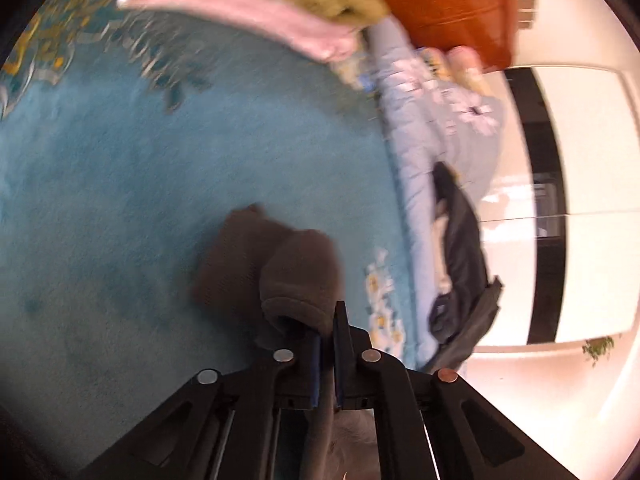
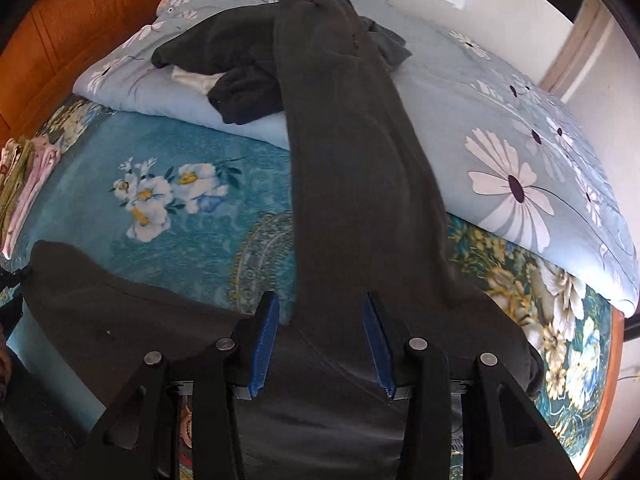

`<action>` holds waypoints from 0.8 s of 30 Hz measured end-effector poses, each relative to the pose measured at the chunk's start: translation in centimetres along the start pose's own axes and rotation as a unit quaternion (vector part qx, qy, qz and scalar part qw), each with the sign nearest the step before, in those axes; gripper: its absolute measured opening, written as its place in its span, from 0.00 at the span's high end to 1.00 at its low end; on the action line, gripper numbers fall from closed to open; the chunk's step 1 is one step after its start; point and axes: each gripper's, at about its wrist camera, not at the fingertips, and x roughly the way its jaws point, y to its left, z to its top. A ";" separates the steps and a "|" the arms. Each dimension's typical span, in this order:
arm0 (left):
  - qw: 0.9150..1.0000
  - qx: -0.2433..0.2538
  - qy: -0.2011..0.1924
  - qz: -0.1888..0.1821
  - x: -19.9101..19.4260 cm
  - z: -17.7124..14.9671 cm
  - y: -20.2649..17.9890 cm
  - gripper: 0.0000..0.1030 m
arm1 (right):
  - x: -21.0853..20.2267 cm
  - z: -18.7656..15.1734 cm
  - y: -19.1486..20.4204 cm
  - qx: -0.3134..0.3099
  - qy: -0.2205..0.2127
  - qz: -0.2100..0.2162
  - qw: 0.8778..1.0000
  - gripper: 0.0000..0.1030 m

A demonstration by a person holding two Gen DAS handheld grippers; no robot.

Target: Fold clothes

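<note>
Left gripper clamped on a trouser cuff above the blue blanket. Only in the right view: right gripper spread wide over trousers running onto the floral quilt.

Dark grey trousers lie unfolded on the bed, one leg running straight away across the blue floral blanket and up over the pale daisy quilt. The other leg spreads off to the left, flat on the blanket. Its cuff end is bunched and lifted. At the far end the long leg overlaps a crumpled black garment on the quilt.
</note>
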 end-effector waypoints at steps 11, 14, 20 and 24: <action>0.985 -0.067 0.040 0.151 1.7 0.7 4.1 0.92 | 5.7 1.2 1.5 0.039 0.045 0.044 0.997 0.57; 0.986 -0.062 0.039 0.151 1.6 0.8 3.9 0.92 | 7.1 3.3 1.6 0.044 0.041 0.038 0.997 0.56; 0.988 -0.048 0.035 0.139 2.0 0.9 2.7 0.90 | 9.9 11.3 1.3 0.090 0.002 0.028 0.996 0.56; 0.989 -0.007 0.023 0.148 1.5 0.7 1.0 0.80 | 10.3 17.3 1.9 0.097 -0.049 0.009 0.994 0.56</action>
